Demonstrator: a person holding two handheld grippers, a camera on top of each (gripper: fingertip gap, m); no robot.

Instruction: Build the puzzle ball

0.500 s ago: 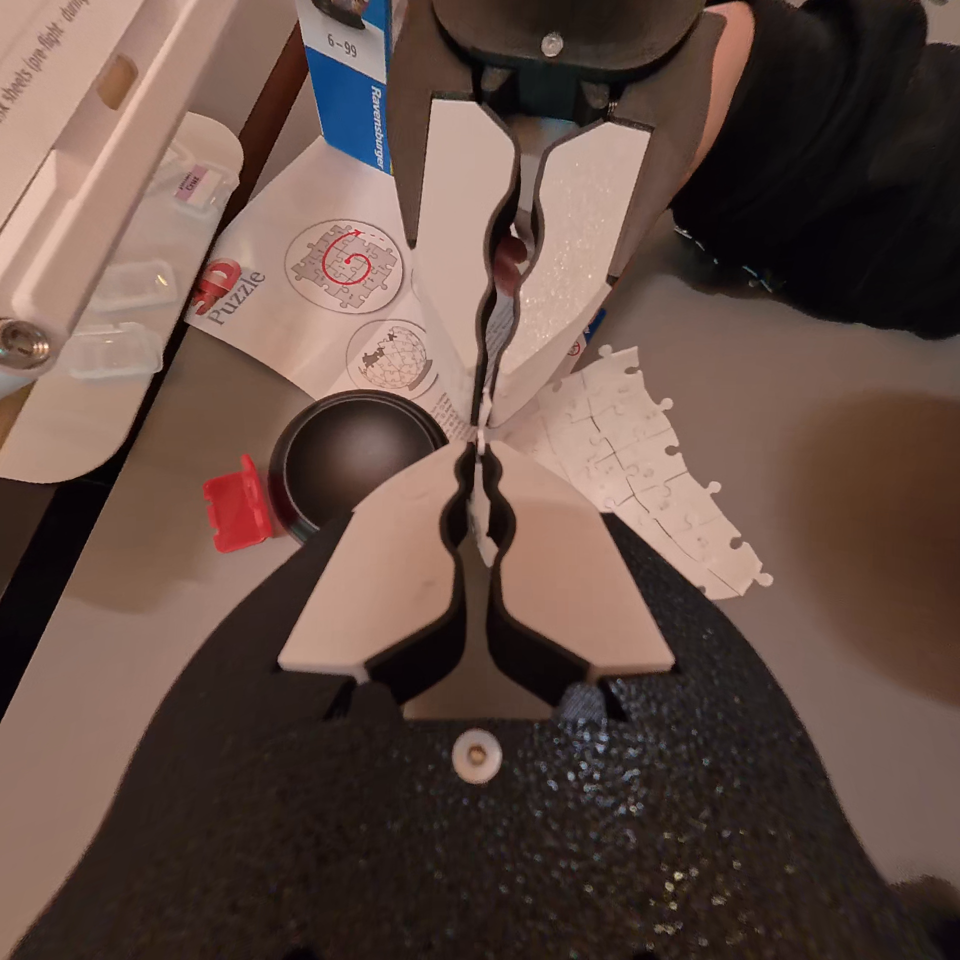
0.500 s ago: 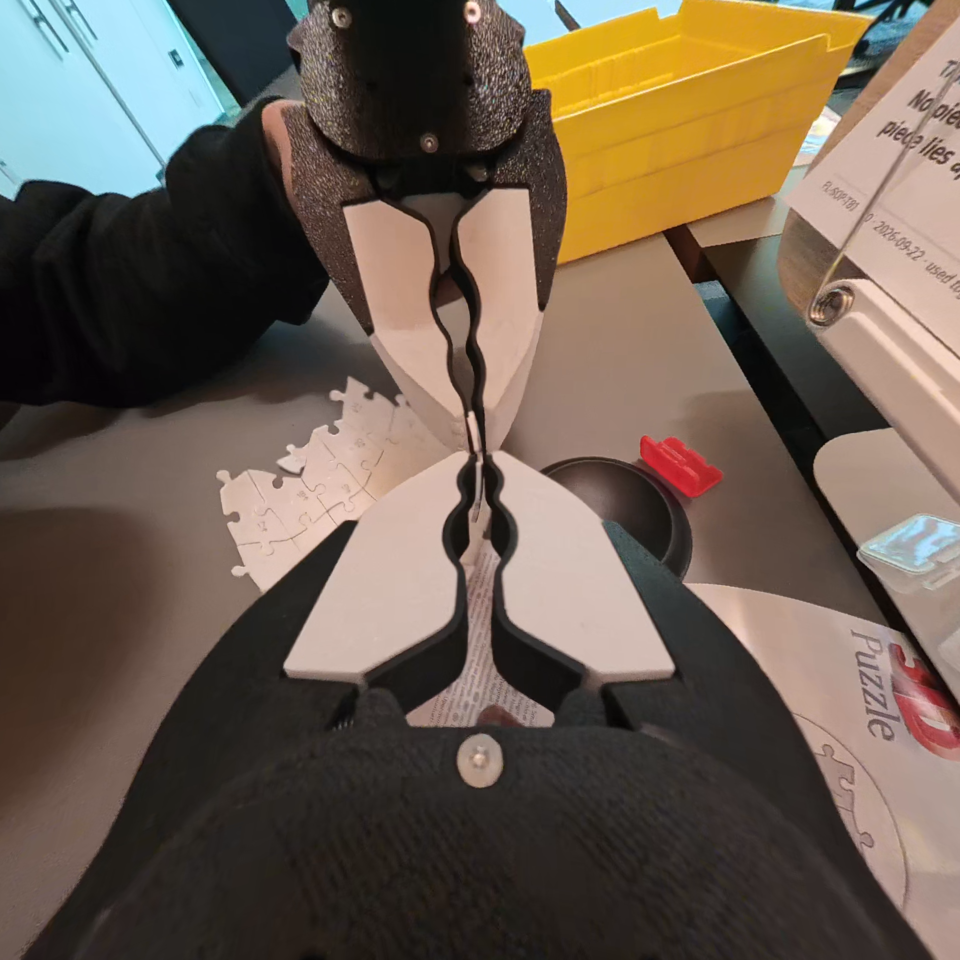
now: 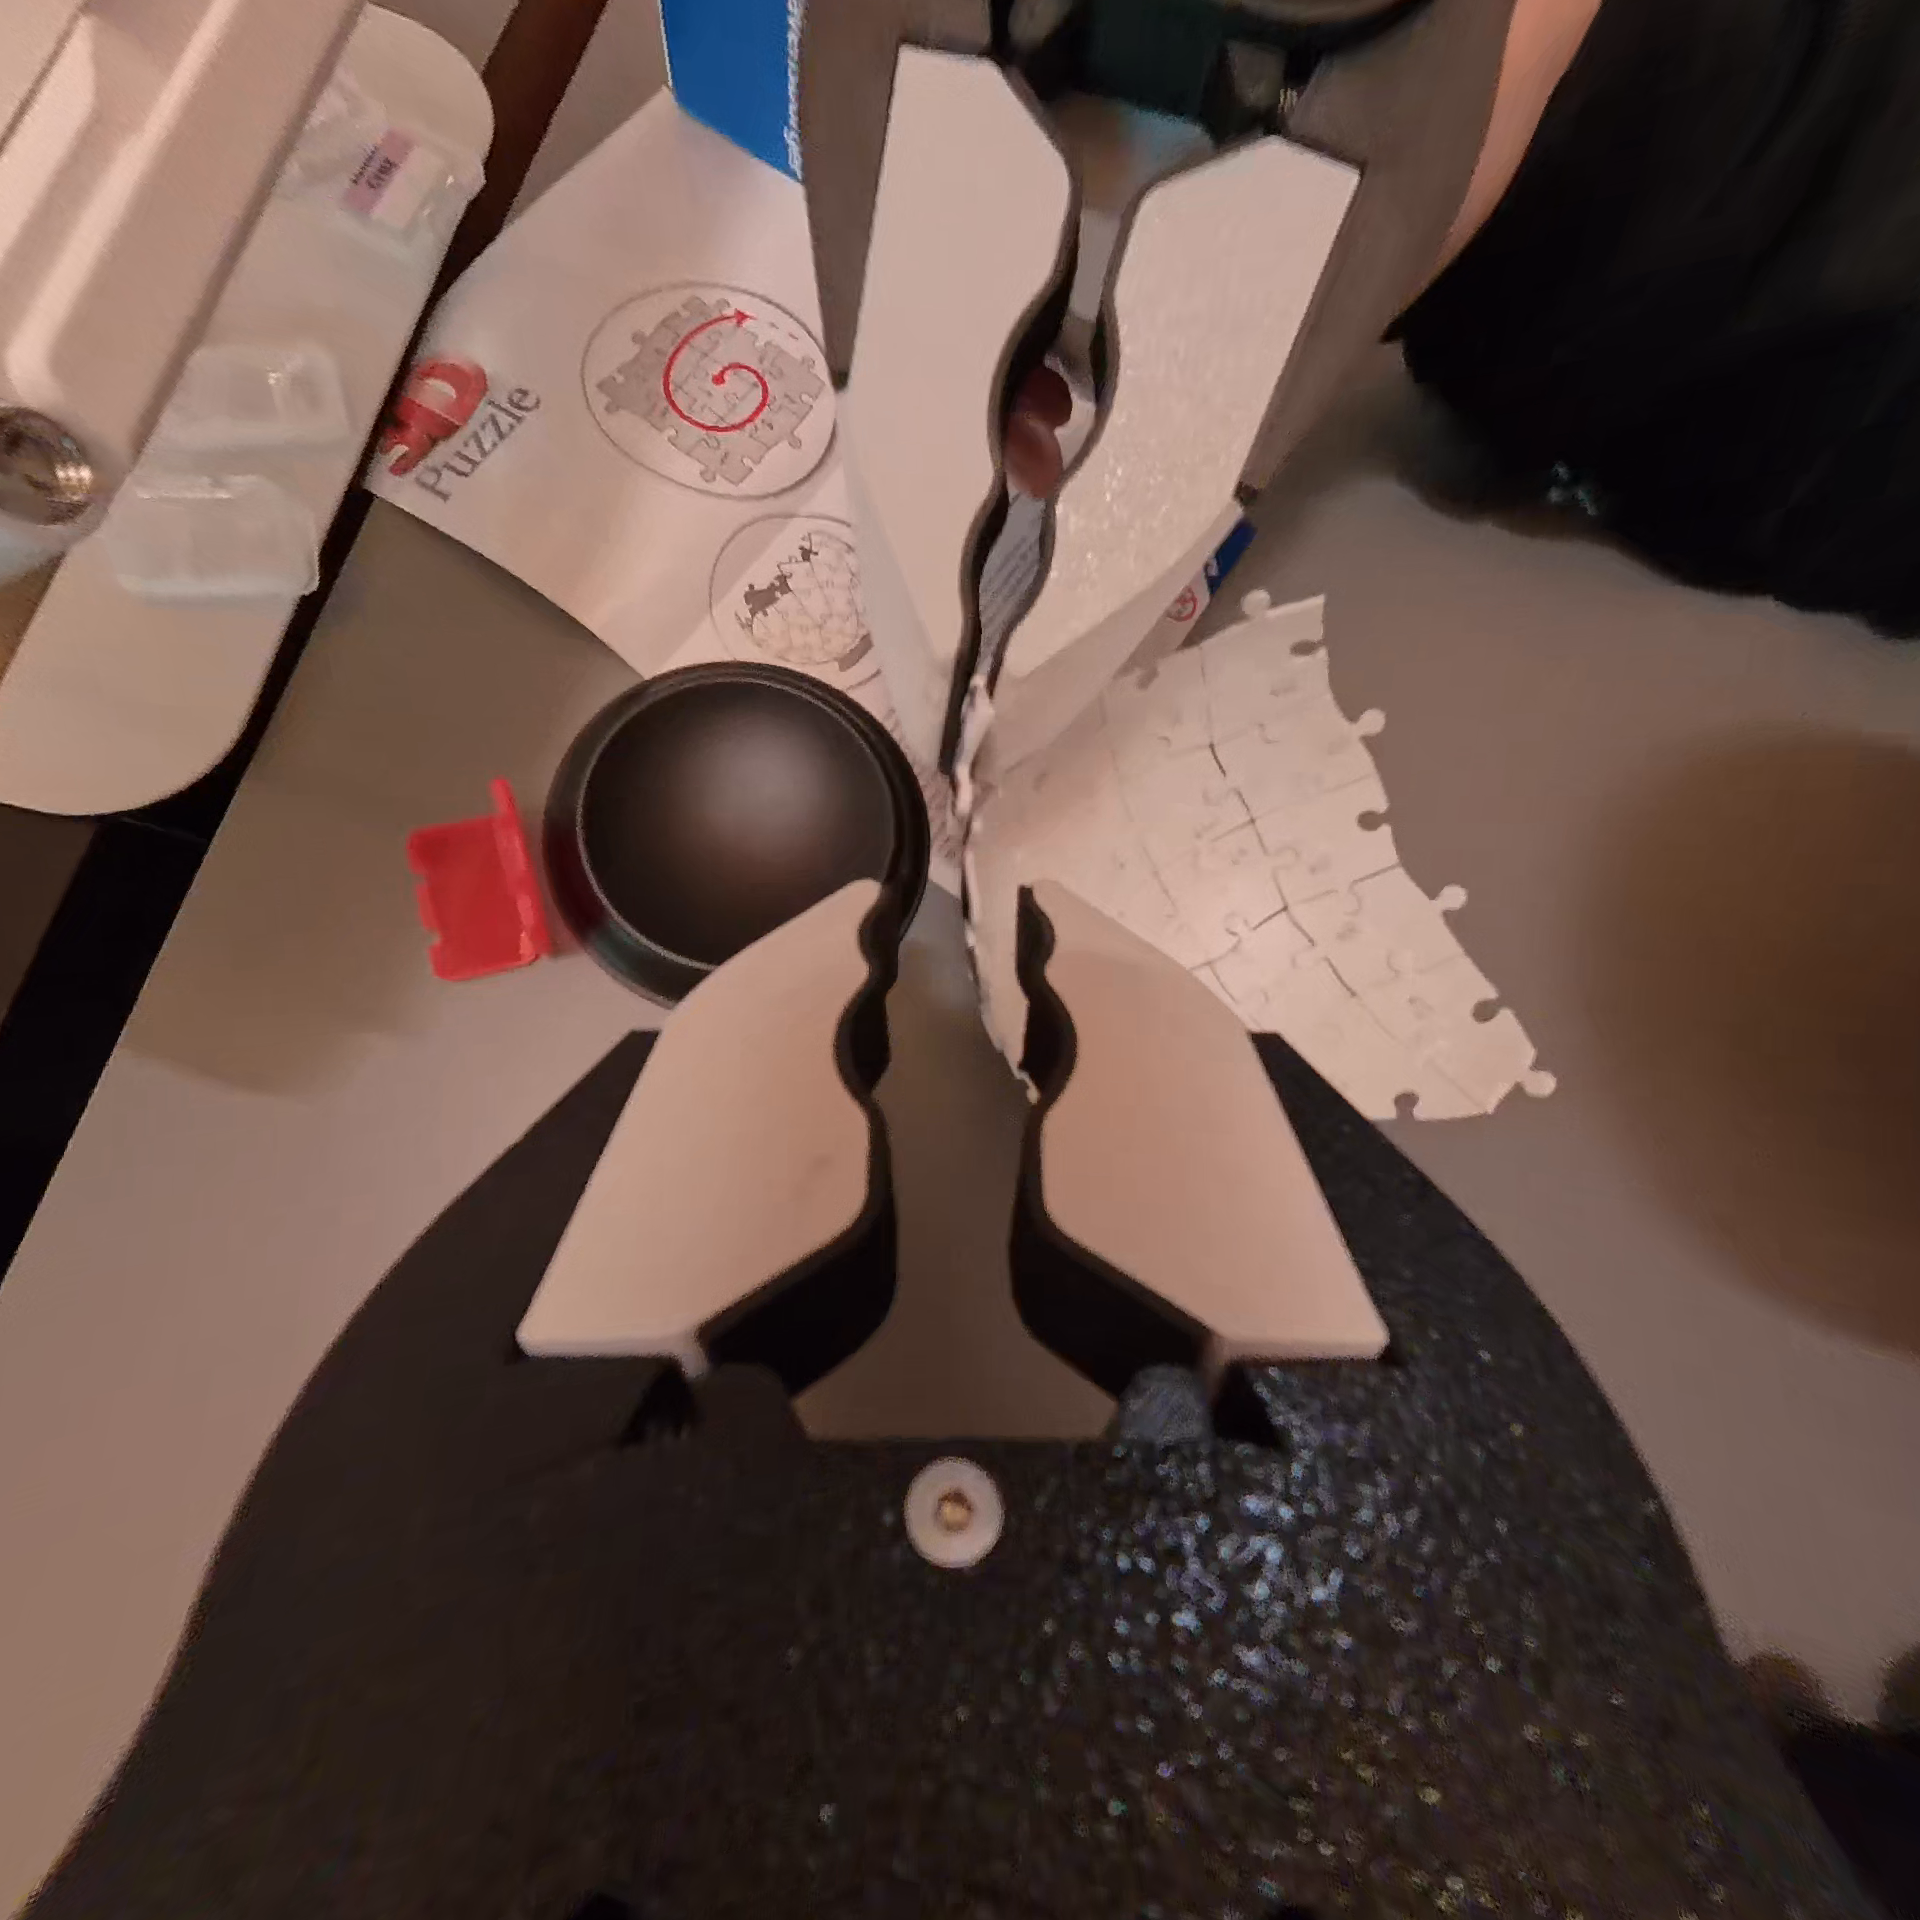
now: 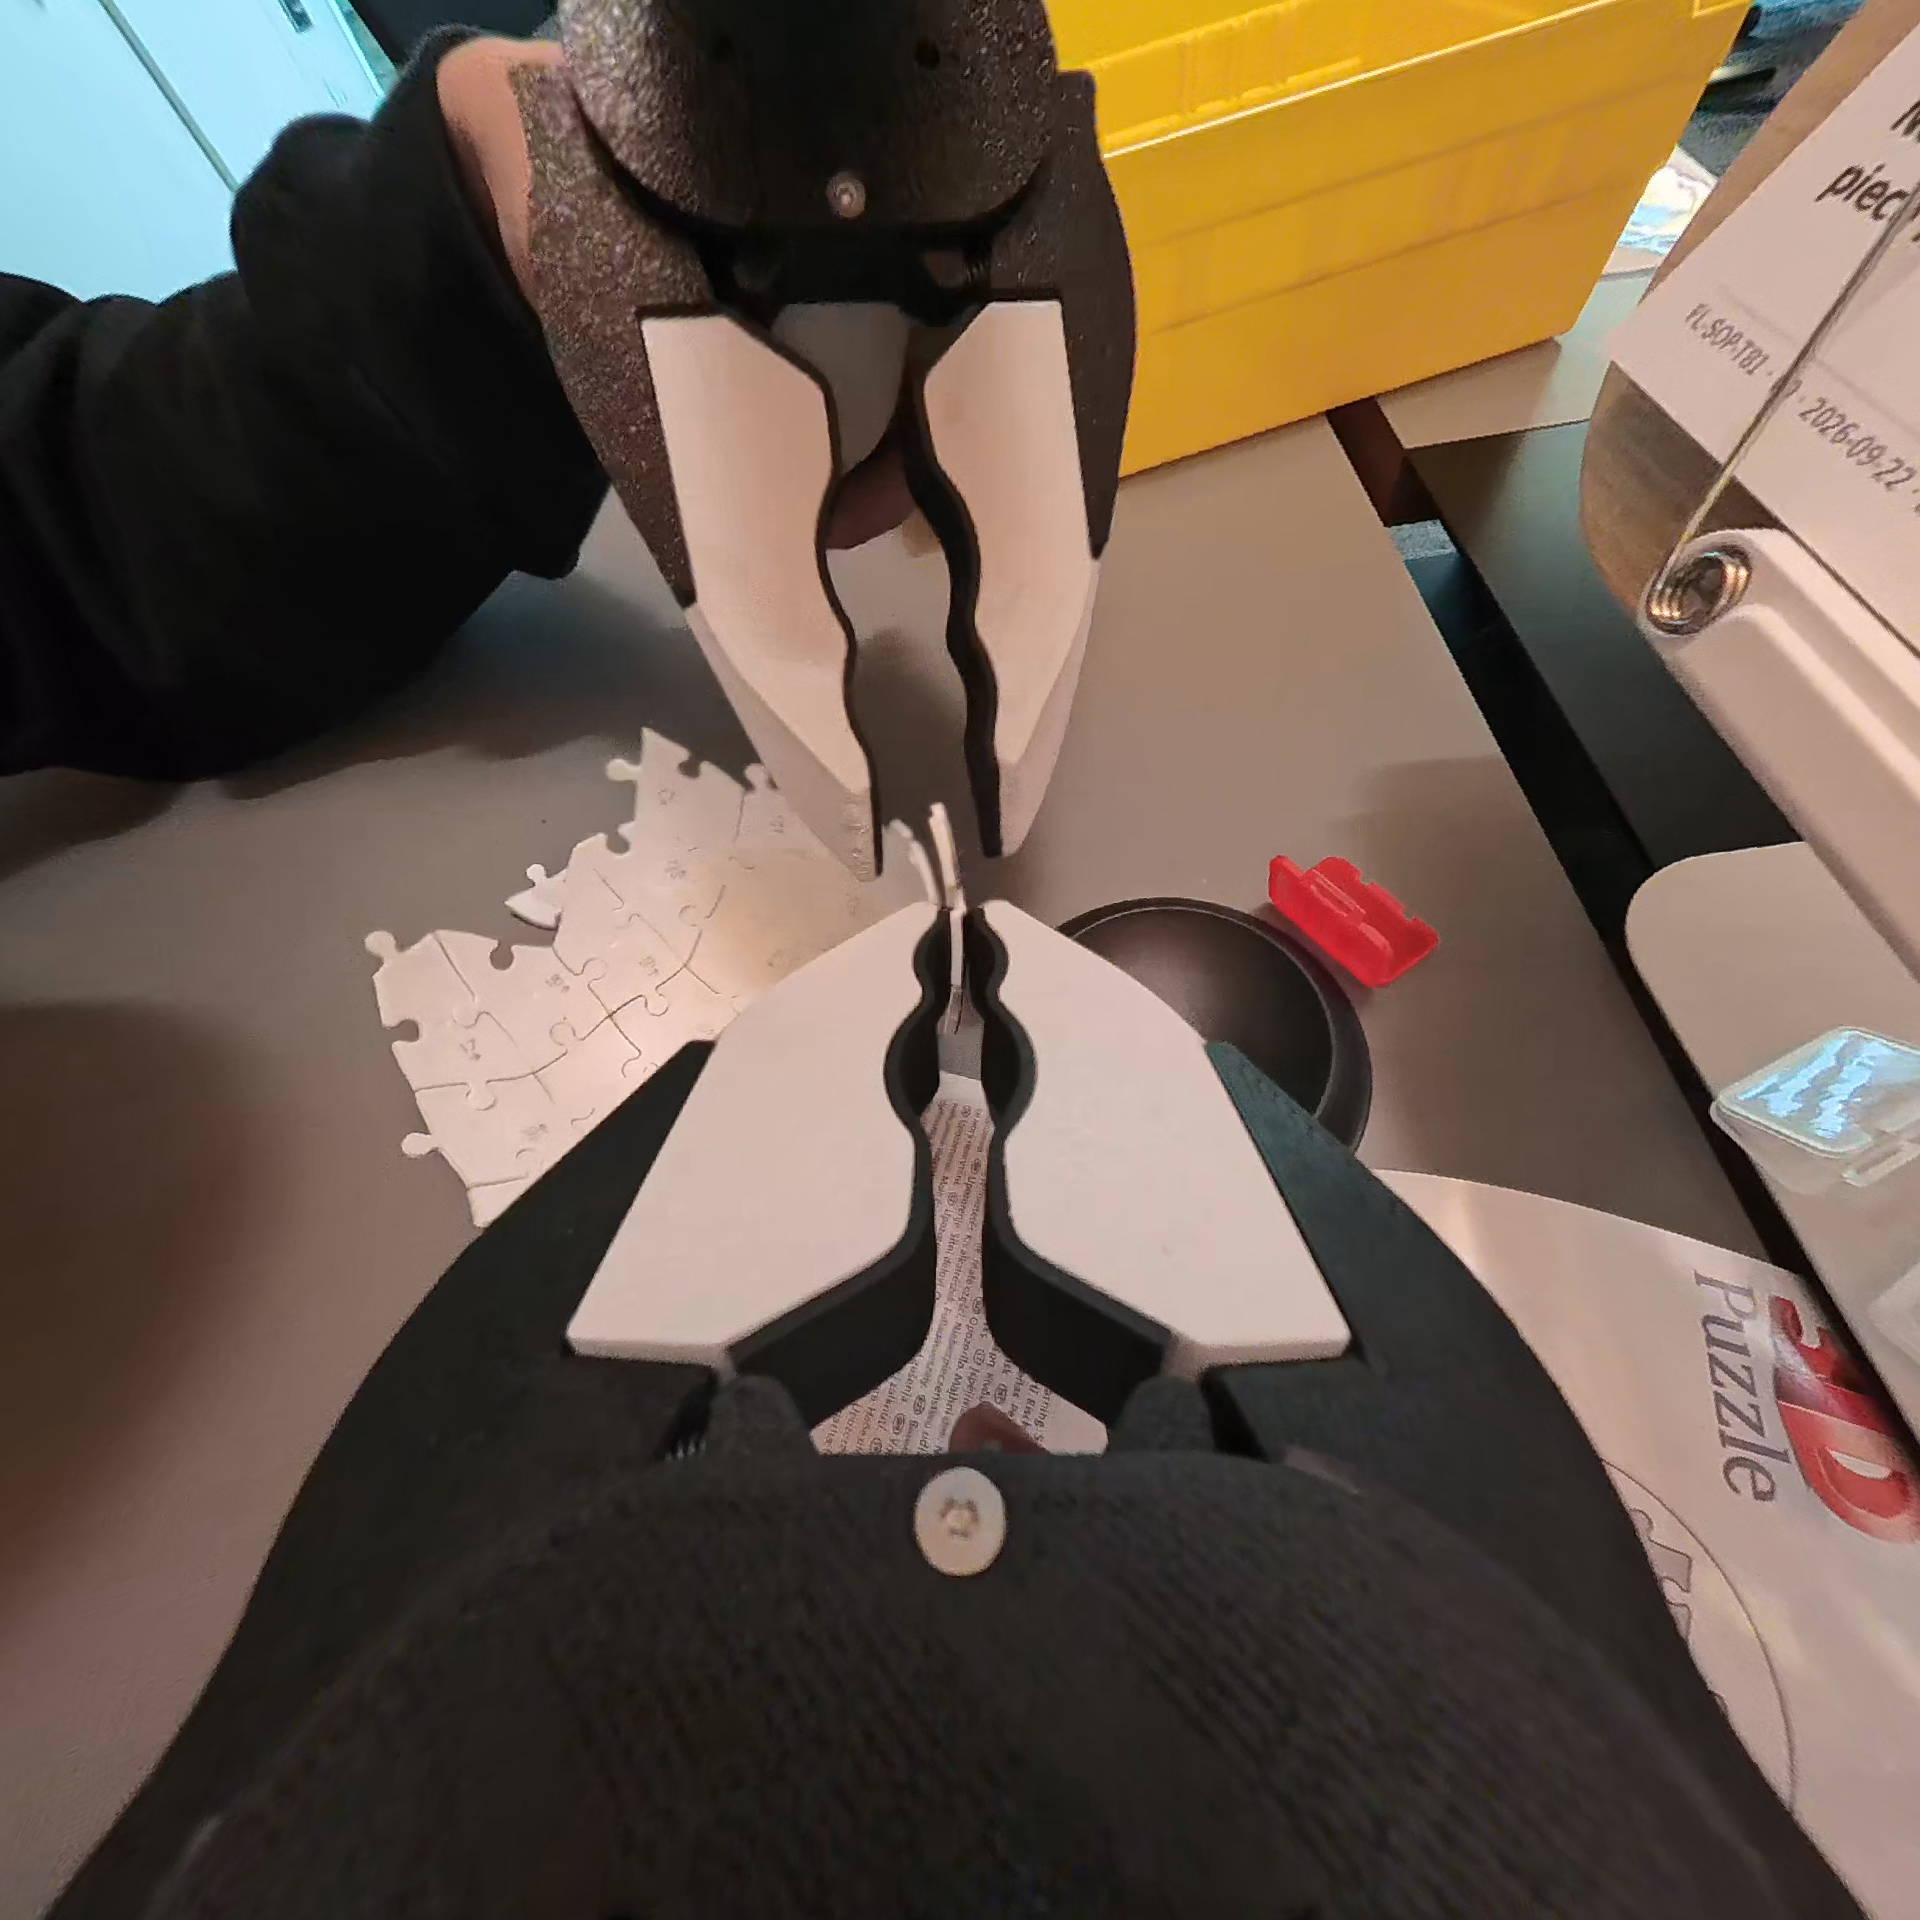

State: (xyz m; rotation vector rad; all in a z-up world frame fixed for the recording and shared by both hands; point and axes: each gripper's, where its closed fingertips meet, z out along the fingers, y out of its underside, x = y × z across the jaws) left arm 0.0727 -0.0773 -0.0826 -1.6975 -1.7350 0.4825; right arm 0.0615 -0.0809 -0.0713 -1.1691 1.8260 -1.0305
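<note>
Puzzle-ball pieces, small, white and curved (image 4: 948, 871), stand on edge between my claws: right claw (image 4: 954, 928) pinches them, left claw (image 3: 951, 899) hangs released. They seem joined; blur hides it. One twist could drop them onto the grey desk (image 4: 1226, 727).

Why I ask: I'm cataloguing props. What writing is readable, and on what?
I don't quote writing; it stands on:
White paper instruction sheet: red-grey logo, small print.
Blue cardboard box: white lettering.
White card behind wire clip: black print.
Joined white puzzle pieces: tiny numbers, too small.
Clear case's label: blurred.
</note>
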